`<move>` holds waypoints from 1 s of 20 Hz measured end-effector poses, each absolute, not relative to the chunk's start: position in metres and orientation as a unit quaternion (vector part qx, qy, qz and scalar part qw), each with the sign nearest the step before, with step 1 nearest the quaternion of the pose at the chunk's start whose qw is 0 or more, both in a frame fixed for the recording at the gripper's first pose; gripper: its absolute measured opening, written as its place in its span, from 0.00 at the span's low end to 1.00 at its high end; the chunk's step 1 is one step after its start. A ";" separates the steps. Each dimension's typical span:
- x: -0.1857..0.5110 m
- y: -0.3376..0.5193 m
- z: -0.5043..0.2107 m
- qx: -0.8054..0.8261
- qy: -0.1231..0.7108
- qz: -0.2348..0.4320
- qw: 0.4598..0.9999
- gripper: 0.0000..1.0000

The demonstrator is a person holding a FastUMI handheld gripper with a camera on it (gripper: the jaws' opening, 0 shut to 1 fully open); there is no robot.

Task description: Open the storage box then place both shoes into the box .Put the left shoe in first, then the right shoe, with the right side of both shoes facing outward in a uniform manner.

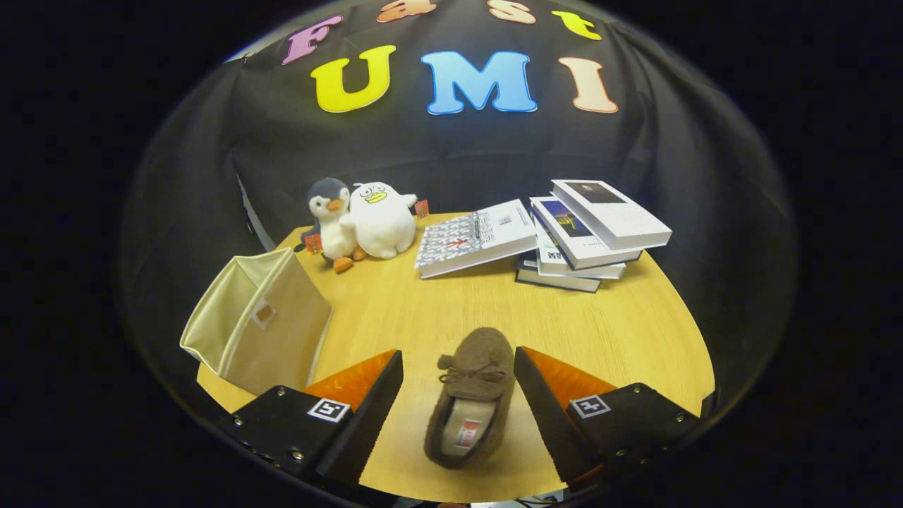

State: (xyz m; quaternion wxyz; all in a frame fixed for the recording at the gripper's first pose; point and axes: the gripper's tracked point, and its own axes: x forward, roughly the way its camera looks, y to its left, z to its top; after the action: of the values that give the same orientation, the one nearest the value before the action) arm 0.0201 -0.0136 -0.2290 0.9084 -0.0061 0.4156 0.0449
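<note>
A brown fuzzy slipper with a small bow lies on the wooden table, toe pointing away from me, its light insole showing. It sits between the two fingers of my gripper, which stands open with a gap on each side of the shoe. The right finger is close to the shoe's side; the left finger is farther off. A beige fabric storage box stands to the left of the left finger, its open mouth turned to the left and up.
Two plush toys, a penguin and a white duck, sit at the far left of the table. A patterned book leans against a stack of books at the far right. The table's rounded edge curves close on the right.
</note>
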 end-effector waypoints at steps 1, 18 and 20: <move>0.017 -0.022 -0.239 -0.009 0.424 0.041 0.905 0.98; -0.018 -0.046 -0.342 -0.012 0.538 0.030 0.843 0.66; -0.011 -0.050 -0.348 -0.003 0.535 0.007 0.845 0.40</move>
State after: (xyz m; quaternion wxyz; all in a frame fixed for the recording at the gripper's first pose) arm -0.0115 -0.0505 -0.3484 0.8450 -0.0028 0.5346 0.0071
